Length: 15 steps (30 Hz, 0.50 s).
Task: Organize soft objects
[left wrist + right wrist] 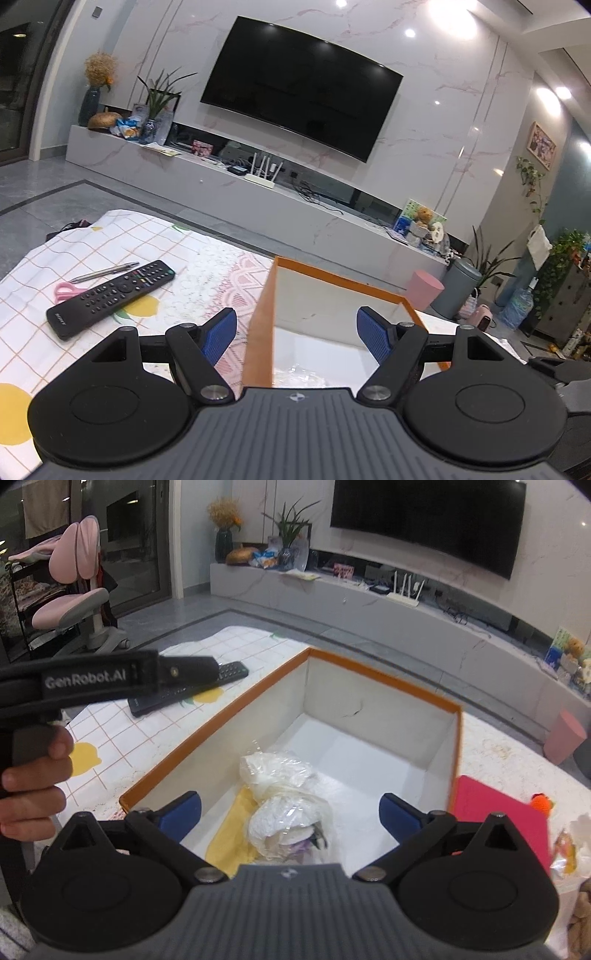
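Lying near inside the orange-rimmed box (456,746): plastic-wrapped soft bundle (286,805) and yellow cloth (231,836), seemingly being collected there; hovering over them, right gripper (290,814) spread wide, gripping nothing; left gripper (295,332) likewise gaping, straddling the box's left wall; remote (110,297) resting far left.

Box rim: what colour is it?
Orange, on the box with white inner walls; clearest in the right wrist view.

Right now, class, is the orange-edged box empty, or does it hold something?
Not empty. The box is open-topped, and a clear-wrapped white bundle lies on a yellow cloth on its floor. The rest is bare.
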Available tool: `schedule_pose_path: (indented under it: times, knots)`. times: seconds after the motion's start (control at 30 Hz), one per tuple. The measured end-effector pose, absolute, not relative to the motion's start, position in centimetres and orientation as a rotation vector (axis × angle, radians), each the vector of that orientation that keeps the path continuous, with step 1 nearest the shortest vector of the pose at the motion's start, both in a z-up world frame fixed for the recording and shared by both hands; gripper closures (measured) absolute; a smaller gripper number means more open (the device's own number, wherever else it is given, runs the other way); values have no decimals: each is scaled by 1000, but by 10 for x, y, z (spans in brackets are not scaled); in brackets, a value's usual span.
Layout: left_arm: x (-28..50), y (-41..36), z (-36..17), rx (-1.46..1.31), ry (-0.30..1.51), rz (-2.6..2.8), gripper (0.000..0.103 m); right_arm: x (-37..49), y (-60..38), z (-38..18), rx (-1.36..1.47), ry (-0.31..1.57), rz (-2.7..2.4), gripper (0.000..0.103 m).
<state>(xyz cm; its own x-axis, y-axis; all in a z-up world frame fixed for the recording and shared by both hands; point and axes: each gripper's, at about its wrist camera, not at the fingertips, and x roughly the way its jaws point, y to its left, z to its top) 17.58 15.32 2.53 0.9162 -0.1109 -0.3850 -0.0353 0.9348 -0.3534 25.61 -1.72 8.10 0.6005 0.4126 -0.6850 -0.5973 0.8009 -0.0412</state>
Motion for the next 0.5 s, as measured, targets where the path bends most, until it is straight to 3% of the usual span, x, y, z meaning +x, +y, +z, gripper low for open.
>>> schedule_pose_path:
  times: [0.5]
  knots:
    - [168,113,32,-364,415,-151,16,236,-120,100,-174,657,453,3]
